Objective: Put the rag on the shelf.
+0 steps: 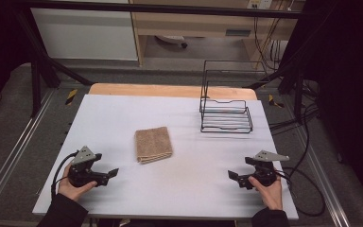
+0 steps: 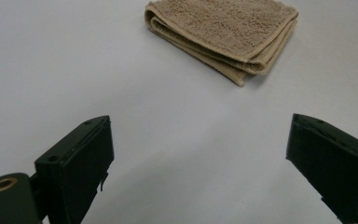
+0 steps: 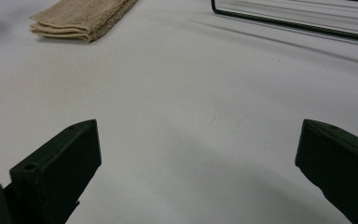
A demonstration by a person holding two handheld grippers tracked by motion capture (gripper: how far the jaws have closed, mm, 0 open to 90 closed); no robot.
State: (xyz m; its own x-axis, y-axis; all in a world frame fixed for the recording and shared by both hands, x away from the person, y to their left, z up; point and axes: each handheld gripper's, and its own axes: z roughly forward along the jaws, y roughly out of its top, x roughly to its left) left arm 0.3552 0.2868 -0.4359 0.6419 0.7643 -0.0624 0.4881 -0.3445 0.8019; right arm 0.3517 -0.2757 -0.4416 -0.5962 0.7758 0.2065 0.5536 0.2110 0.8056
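- Folded tan towel (image 1: 153, 144) lies flat mid-counter (image 1: 123, 113), nothing touching it.
- Left gripper (image 1: 108, 174) sits near its lower left, fingers (image 2: 81, 163) wide apart, empty.
- Right gripper (image 1: 234, 177) is further off, fingers apart too.
- Black wire rack (image 1: 226, 116) stands at the back right.

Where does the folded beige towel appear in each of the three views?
High view: the towel lies near the table's middle, left of the wire rack.
Left gripper view: top centre.
Right gripper view: top left corner.
Shared landmark: the white table surface.
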